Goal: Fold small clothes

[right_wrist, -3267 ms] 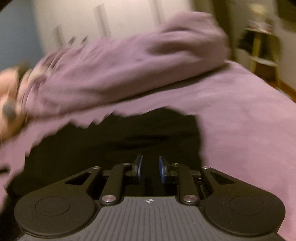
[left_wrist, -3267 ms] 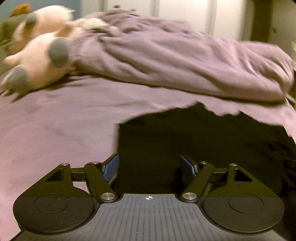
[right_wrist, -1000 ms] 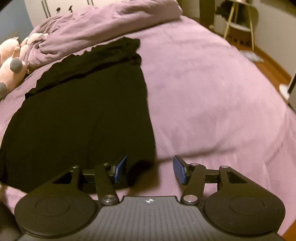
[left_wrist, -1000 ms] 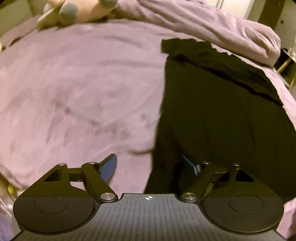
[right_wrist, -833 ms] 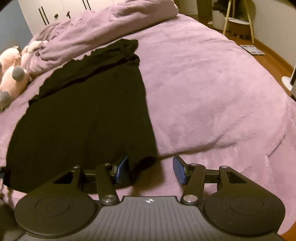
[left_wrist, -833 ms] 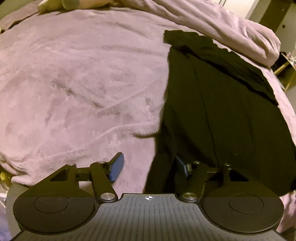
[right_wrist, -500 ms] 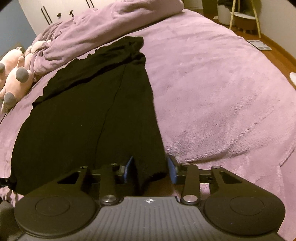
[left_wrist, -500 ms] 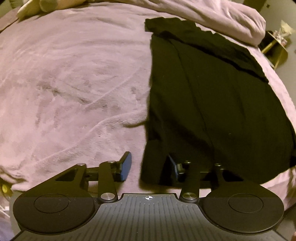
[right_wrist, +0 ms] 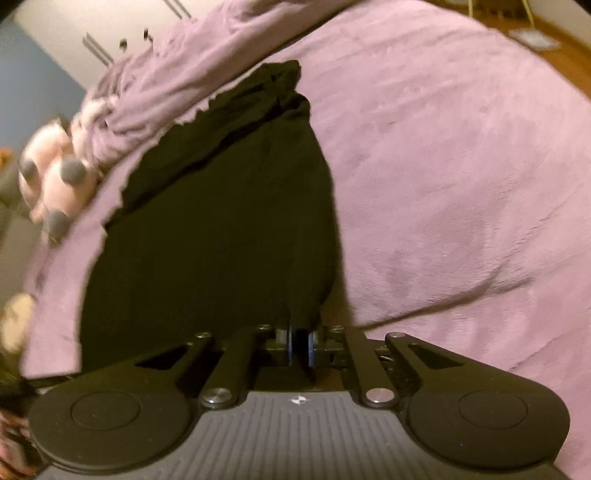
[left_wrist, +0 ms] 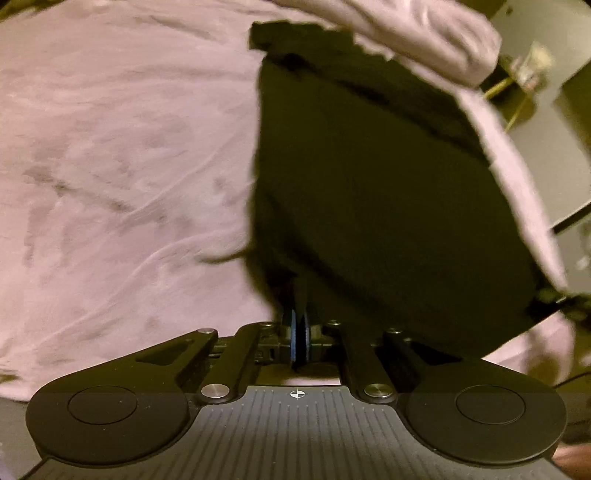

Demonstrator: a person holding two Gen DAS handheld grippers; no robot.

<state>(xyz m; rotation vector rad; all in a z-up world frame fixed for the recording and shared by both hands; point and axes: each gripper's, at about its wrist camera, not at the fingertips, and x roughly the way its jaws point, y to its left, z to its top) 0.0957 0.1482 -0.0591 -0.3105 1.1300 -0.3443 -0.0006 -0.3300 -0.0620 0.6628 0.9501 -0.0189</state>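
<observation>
A black garment (left_wrist: 369, 177) lies spread on a bed covered in a purple blanket (left_wrist: 110, 147), its near hem at the bed's front edge and its far end bunched up against a rumpled purple duvet (left_wrist: 424, 33). The left gripper (left_wrist: 299, 334) has its jaws pressed together on the garment's near left corner; blue pads show as a thin strip with dark cloth caught between them, and the fabric rises from the blanket just above the fingers. The right gripper (right_wrist: 300, 345) pinches the near right corner in the same way, jaws closed on a fold of black cloth that lifts a little off the bed. Both views are blurred. The left wrist view shows the wide stretch of bare blanket on the garment's left side, creased with faint lines, and past the duvet a dark wall and a yellowish stand (left_wrist: 517, 85) at the far right; near the garment's right corner a dark shape (left_wrist: 554, 299) sits at the bed's edge, too blurred to make out. The right wrist view shows what the other cannot: a pink plush toy (right_wrist: 55, 177) with grey feet lying at the far left beside the duvet, white cupboard doors (right_wrist: 110, 33) behind it, a strip of wooden floor (right_wrist: 554, 48) at the upper right, and the broad empty blanket on the garment's right side.
</observation>
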